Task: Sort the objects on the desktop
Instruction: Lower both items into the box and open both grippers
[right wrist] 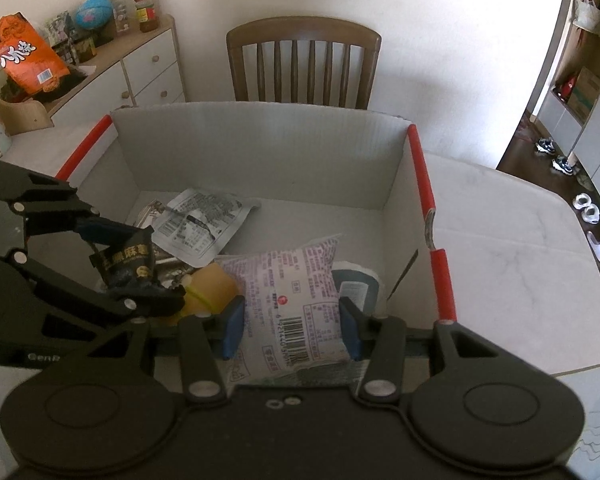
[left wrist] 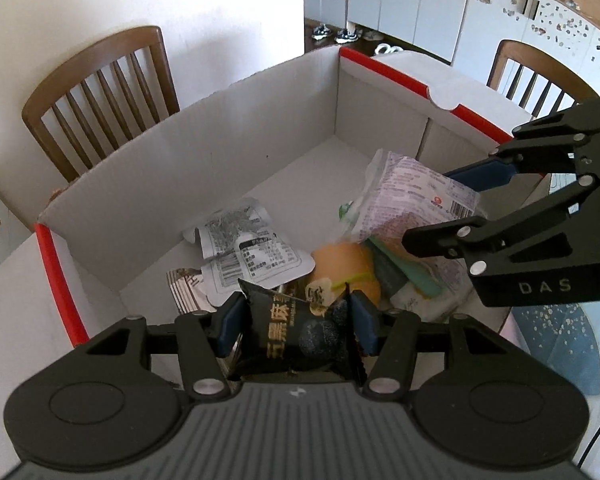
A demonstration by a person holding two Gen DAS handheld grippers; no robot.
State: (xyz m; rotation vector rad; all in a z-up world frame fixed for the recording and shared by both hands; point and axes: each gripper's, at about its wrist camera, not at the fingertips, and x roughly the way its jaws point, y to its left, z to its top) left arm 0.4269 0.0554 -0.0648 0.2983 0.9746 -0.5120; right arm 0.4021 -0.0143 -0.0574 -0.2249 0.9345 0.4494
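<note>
Left gripper (left wrist: pixel 296 320) is clenching a black snack packet (left wrist: pixel 300 332) over the near edge of the box (left wrist: pixel 220 152); right gripper (right wrist: pixel 292 324) is gripping a white-and-pink pouch (right wrist: pixel 292 280) above the pile. Both packets are probably light, soft and crinkly, best pinched mid-body. Items beneath are lying partly hidden.

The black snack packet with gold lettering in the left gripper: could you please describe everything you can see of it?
The black snack packet with gold lettering is a small, glossy, crinkled plastic pouch with crimped ends and a dark round picture on its front. The left gripper is shut on it, blue pads pressing both sides. It is held roughly upright over the near end of the white cardboard box with red edges, above the orange object.
</note>
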